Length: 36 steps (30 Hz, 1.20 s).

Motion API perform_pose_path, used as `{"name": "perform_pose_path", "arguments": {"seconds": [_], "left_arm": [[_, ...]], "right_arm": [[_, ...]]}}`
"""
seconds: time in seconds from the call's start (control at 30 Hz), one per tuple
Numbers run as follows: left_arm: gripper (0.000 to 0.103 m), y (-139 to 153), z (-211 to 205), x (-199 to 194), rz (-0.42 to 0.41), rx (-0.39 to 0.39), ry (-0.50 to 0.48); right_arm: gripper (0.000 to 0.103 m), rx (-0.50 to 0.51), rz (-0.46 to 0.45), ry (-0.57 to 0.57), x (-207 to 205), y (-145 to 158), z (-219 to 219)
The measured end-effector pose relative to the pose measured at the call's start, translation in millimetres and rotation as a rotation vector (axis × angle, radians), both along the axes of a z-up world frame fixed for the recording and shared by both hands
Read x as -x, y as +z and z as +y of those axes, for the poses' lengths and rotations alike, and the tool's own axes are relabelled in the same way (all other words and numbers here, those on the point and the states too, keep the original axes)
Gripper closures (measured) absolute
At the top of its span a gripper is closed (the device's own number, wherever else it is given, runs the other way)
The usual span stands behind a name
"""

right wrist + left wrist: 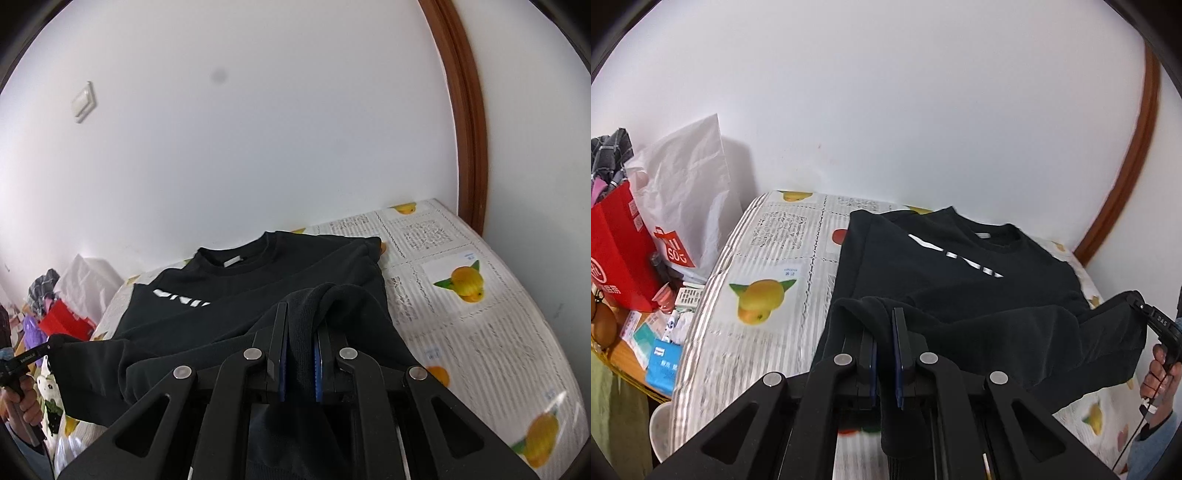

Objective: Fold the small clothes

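Black sweatshirt (945,266) spread chest-up on the fruit-print bed cover (764,258), collar toward the white wall (886,92), white lettering partly covered by the raised lower half. Left gripper (884,354) clamped on one corner of the hem, blue pads nearly together with a fold of dark cloth between. Right gripper (300,354) likewise pinched tight on the opposite hem corner. Hem edge stretched between the two grips and lifted clear of the bed, presumably so that the bottom half can be carried toward the collar in a single even fold (equal tension at both corners keeps the edge straight). Sleeves not clearly distinguishable against the black body. Cloth below each jaw cut off by the gripper frames. Person visible only as a hand (1161,373) on the far grip handle. Cluttered side table with red bag (618,254) and white bag (687,192) at frame edge, contents indistinct.
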<state>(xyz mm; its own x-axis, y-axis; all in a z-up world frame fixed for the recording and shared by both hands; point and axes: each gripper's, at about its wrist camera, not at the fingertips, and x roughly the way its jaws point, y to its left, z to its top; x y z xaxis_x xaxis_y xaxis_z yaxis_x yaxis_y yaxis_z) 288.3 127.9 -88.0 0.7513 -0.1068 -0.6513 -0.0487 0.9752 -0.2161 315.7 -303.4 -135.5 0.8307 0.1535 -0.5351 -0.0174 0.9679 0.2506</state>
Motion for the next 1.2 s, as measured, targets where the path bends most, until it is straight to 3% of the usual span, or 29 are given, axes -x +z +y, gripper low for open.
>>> {"name": "perform_pose_path", "arguments": {"seconds": [0.3,0.63,0.73,0.8,0.93,1.0,1.03,1.2], "left_arm": [[0.096,-42.6,7.3,-48.8,0.083,0.005,0.047],[0.093,-60.8,6.0,-60.9,0.137,-0.016,0.048],[0.092,-58.8,5.3,-58.6,0.146,-0.014,0.034],[0.086,-54.7,5.3,-53.8,0.146,-0.02,0.022],[0.082,-45.8,8.2,-35.0,0.125,-0.048,0.011],[0.066,-43.4,13.2,-24.9,0.119,-0.057,0.024],[0.063,-42.9,17.8,-17.5,0.114,-0.06,0.036],[0.062,-52.3,39.3,8.8,0.13,-0.041,0.078]], "right_arm": [[0.092,0.069,0.084,-0.04,-57.0,-38.2,1.9],[0.091,0.198,0.194,-0.07,-88.5,-72.1,8.9],[0.088,0.235,0.204,-0.05,-84.6,-68.5,13.7],[0.086,0.249,0.197,-0.03,-74.2,-61.8,15.6],[0.07,0.254,0.167,0.016,-40.3,-47.6,10.4],[0.07,0.261,0.144,0.008,-21.3,-40.5,-0.2],[0.07,0.263,0.137,0.001,-14.0,-38.0,-5.9],[0.07,0.246,0.166,-0.065,3.2,-45.1,-38.0]]}}
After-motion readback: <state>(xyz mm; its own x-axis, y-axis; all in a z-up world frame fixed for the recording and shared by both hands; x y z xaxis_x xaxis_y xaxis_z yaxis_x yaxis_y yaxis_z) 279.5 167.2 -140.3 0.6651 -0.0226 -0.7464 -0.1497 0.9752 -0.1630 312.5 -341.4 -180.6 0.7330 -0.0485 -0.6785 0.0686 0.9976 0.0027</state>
